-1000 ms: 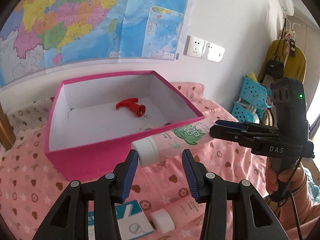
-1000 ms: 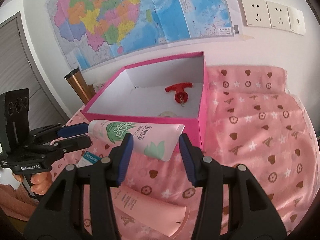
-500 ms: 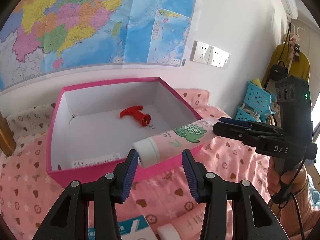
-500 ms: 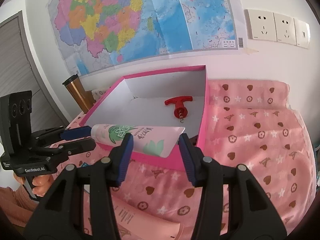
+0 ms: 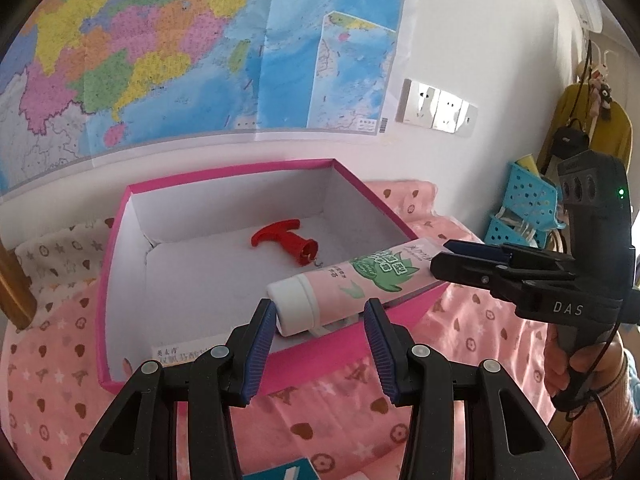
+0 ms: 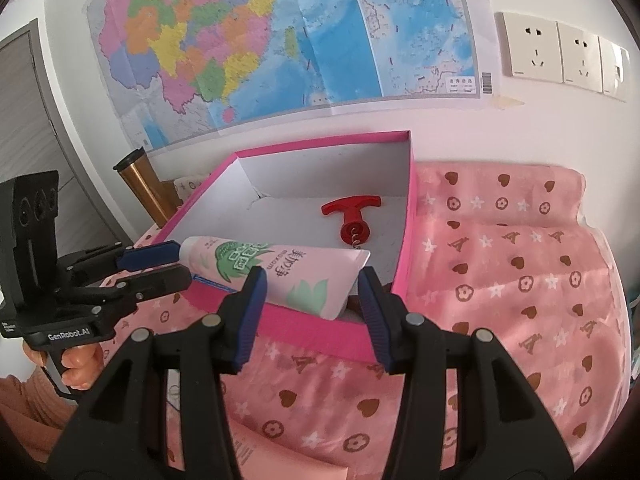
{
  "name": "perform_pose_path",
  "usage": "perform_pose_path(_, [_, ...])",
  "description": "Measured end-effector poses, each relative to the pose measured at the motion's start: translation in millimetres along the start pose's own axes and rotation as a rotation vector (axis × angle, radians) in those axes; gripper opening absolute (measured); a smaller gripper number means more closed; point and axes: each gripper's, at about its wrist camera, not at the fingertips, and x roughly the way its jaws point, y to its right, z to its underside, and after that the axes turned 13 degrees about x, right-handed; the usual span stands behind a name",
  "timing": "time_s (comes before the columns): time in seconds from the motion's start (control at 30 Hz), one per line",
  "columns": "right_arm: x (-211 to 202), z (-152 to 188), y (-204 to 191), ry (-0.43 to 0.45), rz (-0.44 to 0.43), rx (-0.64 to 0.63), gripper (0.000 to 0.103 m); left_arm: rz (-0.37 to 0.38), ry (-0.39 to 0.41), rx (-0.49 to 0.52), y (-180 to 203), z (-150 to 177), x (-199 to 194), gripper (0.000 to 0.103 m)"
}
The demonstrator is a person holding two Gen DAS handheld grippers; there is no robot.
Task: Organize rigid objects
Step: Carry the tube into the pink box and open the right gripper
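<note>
A pink tube [image 5: 360,280] with a white cap and green leaf print hangs between both grippers, over the near wall of a pink box [image 5: 240,170]. My left gripper [image 5: 320,308] is shut on the cap end: the cap presses one finger and the body meets the other. In the right wrist view that left gripper [image 6: 176,266] comes in from the left. My right gripper [image 6: 311,280] is shut on the flat crimped end of the tube [image 6: 280,276]. The left wrist view shows this right gripper [image 5: 452,258] at the right. A red corkscrew [image 5: 288,240] lies inside the box [image 6: 320,142].
The box sits on a pink patterned cloth [image 6: 500,280] against a wall with a map. A brown metal cup [image 6: 144,188] stands left of the box. Blue baskets [image 5: 528,208] are at the far right. Another pink tube [image 6: 280,452] lies on the cloth below my right gripper.
Both grippers have carried the tube forward and slightly up, from in front of the box's near wall to above its rim. The loose items on the cloth have slid almost out of view.
</note>
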Motion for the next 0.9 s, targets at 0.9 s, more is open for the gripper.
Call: perform_pose_path(0.9, [31, -6, 8, -0.043, 0.060, -0.016, 0.050, 0.004, -0.062, -0.035, -16, -4, 32, 0.045])
